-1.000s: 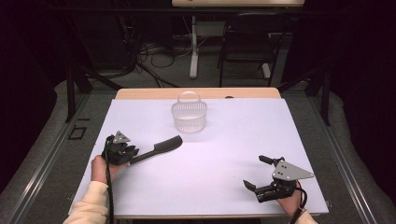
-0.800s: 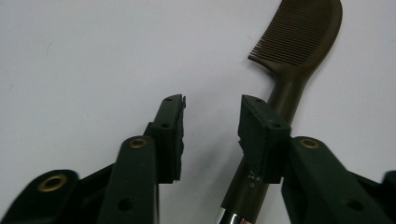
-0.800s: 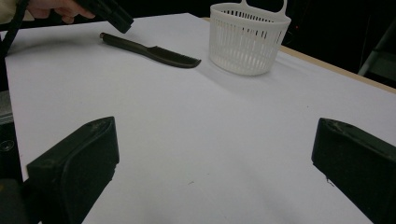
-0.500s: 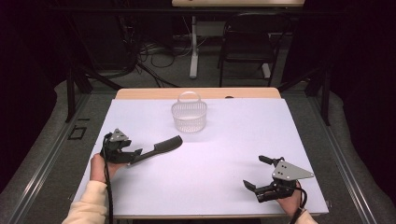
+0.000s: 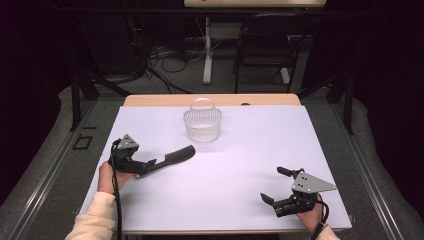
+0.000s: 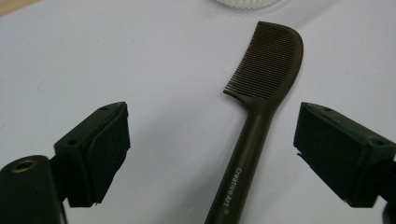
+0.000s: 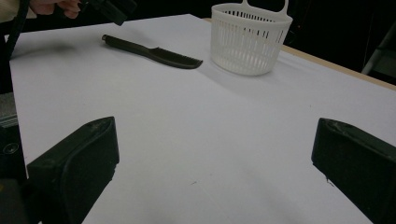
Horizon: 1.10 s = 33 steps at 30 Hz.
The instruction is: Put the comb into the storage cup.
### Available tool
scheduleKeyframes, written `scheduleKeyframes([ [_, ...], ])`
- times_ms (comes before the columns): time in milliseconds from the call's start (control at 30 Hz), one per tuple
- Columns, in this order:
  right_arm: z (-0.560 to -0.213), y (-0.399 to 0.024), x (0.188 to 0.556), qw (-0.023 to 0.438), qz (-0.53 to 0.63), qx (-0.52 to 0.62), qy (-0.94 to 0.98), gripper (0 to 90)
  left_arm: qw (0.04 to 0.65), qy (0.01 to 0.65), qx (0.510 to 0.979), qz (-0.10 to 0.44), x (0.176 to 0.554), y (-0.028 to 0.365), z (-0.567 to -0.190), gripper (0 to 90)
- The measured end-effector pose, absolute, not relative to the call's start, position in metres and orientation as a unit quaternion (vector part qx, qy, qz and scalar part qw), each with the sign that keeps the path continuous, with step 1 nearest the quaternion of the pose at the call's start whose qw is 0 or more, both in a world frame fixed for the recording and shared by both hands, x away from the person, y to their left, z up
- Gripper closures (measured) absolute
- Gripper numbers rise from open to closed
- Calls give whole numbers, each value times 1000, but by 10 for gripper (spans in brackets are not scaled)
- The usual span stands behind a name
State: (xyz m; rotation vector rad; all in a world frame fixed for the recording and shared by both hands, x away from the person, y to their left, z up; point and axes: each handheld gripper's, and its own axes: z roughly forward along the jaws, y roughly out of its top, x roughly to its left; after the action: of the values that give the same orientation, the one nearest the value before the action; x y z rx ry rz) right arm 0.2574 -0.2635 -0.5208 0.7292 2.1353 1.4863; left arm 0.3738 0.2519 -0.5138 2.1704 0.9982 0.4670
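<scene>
Covering most of the tabletop, the white sheet [image 5: 215, 195] carries everything in play, and it is the biggest thing in the high view. On its far side, near the middle, stands the white slotted basket [image 5: 202, 125], upright with its handle loop raised, and as far as the pictures tell nothing lies in it. Nearer and to the left lies the dark comb [image 6: 266, 84], flat on the sheet, its toothed head pointing toward the basket and its handle running back between the jaws of the left gripper [image 6: 212, 149]. Those jaws have just been opening and now stand wide, one well off to each side of the handle, with neither pad pressing on it, so the comb is loose on the sheet rather than held. At the near right, well apart from comb and basket, the right gripper [image 5: 274, 186] rests low over the sheet with its jaws spread and nothing between them. Judged from this, the comb has been let go short of the basket; if the basket is its goal, picking it up and carrying it across are left to do.
</scene>
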Motion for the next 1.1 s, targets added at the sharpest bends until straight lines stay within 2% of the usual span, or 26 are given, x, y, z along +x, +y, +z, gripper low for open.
scheduleKeyframes([
  [267,-521,-264,258,215,538,264,771,4,334,375,846,179,375,245,-511,4],
  [1100,-522,-264,260,211,535,266,774,3,313,331,875,162,370,229,-515,3],
])
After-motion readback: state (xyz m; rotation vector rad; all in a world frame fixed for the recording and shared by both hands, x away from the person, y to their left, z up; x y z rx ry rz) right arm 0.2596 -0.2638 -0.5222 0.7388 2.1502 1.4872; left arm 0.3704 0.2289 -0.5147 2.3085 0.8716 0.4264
